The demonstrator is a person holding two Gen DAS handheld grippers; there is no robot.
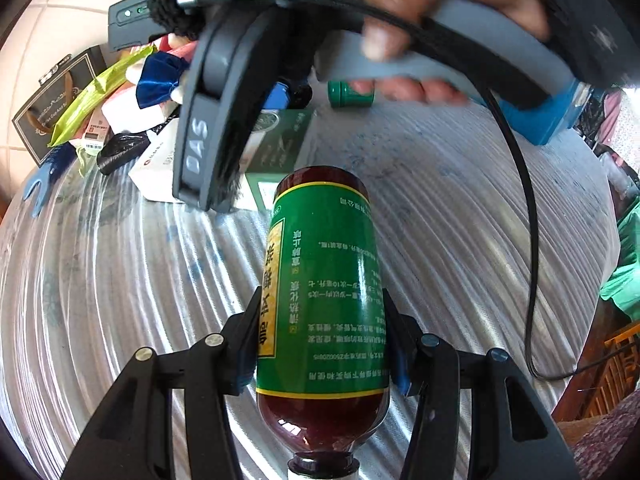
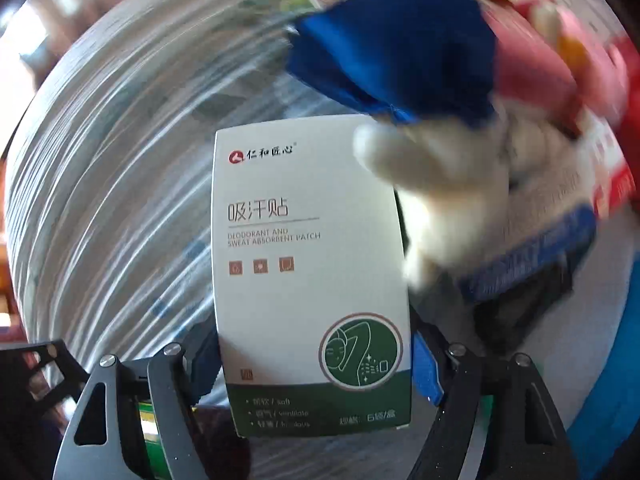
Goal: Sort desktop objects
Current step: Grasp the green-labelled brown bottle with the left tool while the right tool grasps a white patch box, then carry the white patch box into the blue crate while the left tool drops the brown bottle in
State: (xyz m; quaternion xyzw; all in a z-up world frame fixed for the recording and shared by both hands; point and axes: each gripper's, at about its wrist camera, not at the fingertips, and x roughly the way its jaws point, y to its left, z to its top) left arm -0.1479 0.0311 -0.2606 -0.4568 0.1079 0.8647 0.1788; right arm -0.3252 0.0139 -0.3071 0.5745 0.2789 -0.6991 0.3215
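My left gripper (image 1: 320, 320) is shut on a brown bottle (image 1: 324, 264) with a green label, gripped round its body with the neck toward the camera. A little of that label (image 2: 149, 432) shows behind my right gripper's left finger. A person's hand holds my right gripper (image 1: 208, 196) pointing down at the pile, beyond the bottle. In the right wrist view, my right gripper (image 2: 316, 360) is shut on a white-and-green sweat patch box (image 2: 308, 272), with a blue pad against each long edge. Part of this box (image 1: 154, 176) shows beside the gripper's fingers.
A silvery striped cloth (image 1: 440, 208) covers the table. The pile holds a white plush toy with a blue bow (image 2: 400, 48), a green packet (image 1: 96, 96), a black gift bag (image 1: 48, 112) and a green box (image 1: 280, 140). A small green jar (image 1: 350, 94) lies further back. A black cable (image 1: 528, 240) hangs at right.
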